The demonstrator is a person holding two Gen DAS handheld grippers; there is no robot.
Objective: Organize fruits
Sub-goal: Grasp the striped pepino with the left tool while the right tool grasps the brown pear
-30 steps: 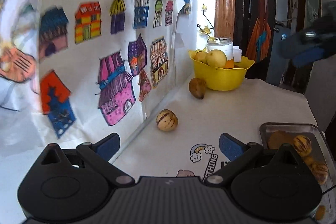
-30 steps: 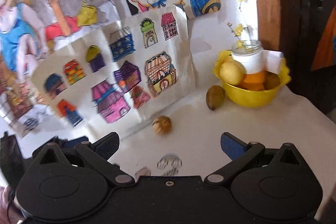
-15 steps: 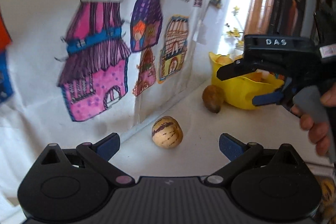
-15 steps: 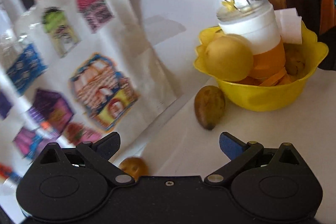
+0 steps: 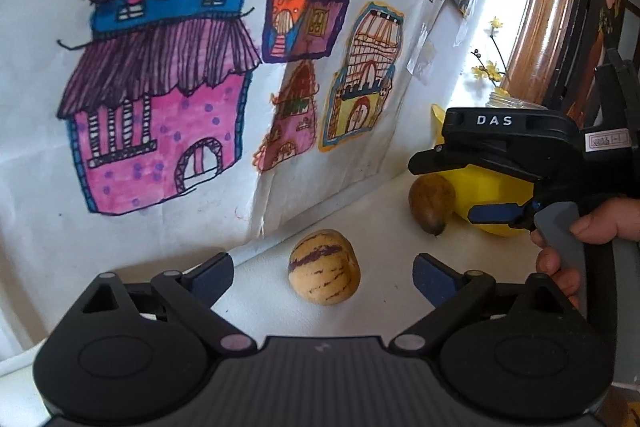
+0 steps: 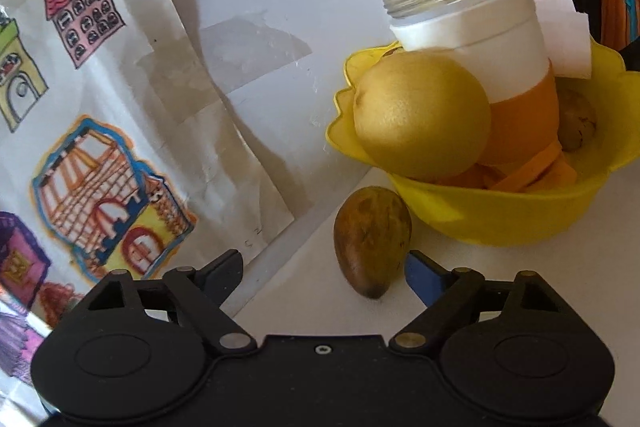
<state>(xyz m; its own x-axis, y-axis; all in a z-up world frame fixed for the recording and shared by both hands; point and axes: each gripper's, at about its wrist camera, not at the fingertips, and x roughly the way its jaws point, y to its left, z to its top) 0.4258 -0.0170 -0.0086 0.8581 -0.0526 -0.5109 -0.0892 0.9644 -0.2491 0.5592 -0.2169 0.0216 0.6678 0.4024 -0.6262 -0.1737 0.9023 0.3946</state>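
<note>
Melon (image 5: 325, 267) lies on the worktop between your spread left claw (image 5: 323, 273), untouched; your right claw (image 6: 323, 273), closing but untouching, straddles the brown fruit (image 6: 373, 239), long axis toward you

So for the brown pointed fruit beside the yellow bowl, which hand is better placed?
Right. The right gripper has the brown fruit between its open, just-closing fingers; the left gripper is lined up on the striped fruit instead.
</note>
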